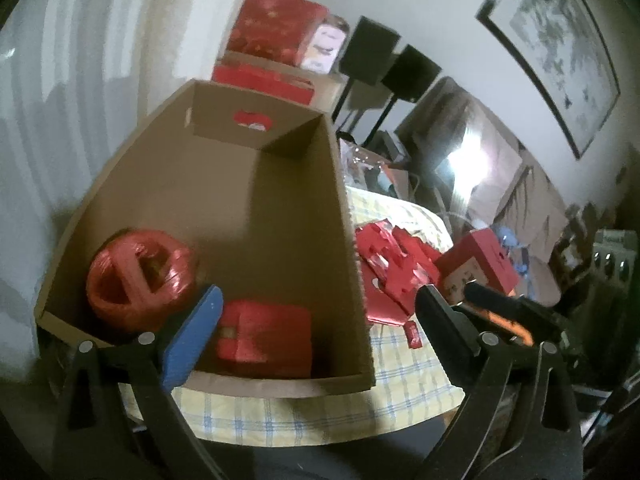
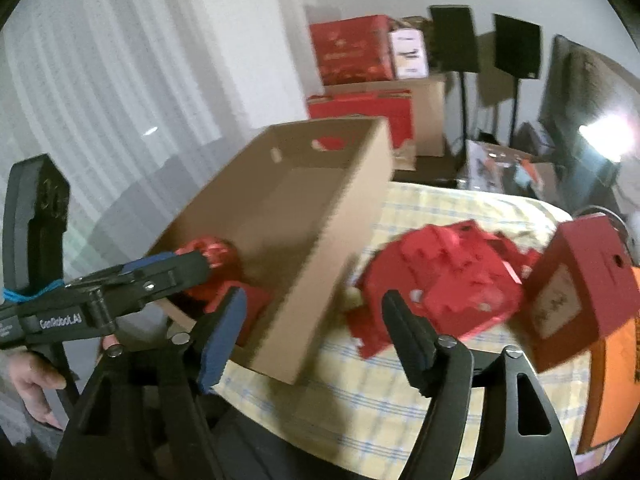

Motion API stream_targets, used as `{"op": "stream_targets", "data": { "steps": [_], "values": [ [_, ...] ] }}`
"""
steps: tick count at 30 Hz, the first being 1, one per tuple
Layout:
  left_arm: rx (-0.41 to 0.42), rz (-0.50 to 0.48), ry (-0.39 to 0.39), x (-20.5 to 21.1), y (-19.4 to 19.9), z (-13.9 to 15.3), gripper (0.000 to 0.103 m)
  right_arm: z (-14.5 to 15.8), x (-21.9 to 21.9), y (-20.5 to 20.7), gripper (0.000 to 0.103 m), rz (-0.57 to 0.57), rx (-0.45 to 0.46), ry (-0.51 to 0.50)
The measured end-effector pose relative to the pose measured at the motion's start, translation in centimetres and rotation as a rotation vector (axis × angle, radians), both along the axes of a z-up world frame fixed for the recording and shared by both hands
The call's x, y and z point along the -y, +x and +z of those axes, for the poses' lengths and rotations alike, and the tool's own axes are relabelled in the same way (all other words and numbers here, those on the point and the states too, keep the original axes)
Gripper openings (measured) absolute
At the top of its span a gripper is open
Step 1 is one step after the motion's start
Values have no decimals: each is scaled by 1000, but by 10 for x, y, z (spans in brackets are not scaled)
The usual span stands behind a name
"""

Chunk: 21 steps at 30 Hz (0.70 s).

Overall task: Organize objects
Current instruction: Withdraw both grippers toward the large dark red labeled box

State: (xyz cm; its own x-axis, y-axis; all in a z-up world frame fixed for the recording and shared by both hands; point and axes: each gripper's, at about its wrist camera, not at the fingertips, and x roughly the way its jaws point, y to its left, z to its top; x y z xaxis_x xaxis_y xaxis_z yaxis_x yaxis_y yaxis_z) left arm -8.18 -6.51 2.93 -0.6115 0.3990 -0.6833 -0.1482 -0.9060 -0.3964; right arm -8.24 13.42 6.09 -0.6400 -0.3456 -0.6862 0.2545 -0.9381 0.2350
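An open cardboard box [image 1: 280, 208] stands on the checked tablecloth [image 1: 320, 412]. Inside it lie a round red wrapped ornament [image 1: 140, 276] and a flat red box [image 1: 264, 336]. My left gripper [image 1: 320, 328] hovers open above the box's near end with nothing between its fingers. In the right wrist view the box [image 2: 320, 216] is on the left, and a pile of red paper cut-outs [image 2: 440, 280] lies beside it. A small red carton [image 2: 580, 280] stands to the pile's right. My right gripper [image 2: 318, 340] is open and empty, above the box's near corner and the pile.
Red gift boxes [image 2: 352, 48] are stacked on cartons against the back wall, next to two black speakers on stands [image 2: 516, 46]. A hand [image 2: 36, 376] holds the left gripper [image 2: 196, 266]. An orange item [image 2: 616, 380] lies at the table's right edge. White curtains hang on the left.
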Motion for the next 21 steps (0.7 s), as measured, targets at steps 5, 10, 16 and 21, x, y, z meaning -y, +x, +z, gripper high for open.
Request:
{"op": "stream_targets", "data": {
  "steps": [5, 10, 16, 21],
  "values": [
    [-19, -35, 1, -20, -3, 11, 97, 6, -34, 8, 82, -83, -8, 19],
    [-24, -66, 19, -39, -5, 18, 100, 9, -63, 16, 83, -143, -9, 5],
    [-4, -109, 51, -64, -10, 15, 101, 5, -90, 24, 83, -199, 1, -5],
    [6, -149, 49, -88, -10, 11, 101, 0, -108, 30, 83, -233, 6, 4]
  ]
}}
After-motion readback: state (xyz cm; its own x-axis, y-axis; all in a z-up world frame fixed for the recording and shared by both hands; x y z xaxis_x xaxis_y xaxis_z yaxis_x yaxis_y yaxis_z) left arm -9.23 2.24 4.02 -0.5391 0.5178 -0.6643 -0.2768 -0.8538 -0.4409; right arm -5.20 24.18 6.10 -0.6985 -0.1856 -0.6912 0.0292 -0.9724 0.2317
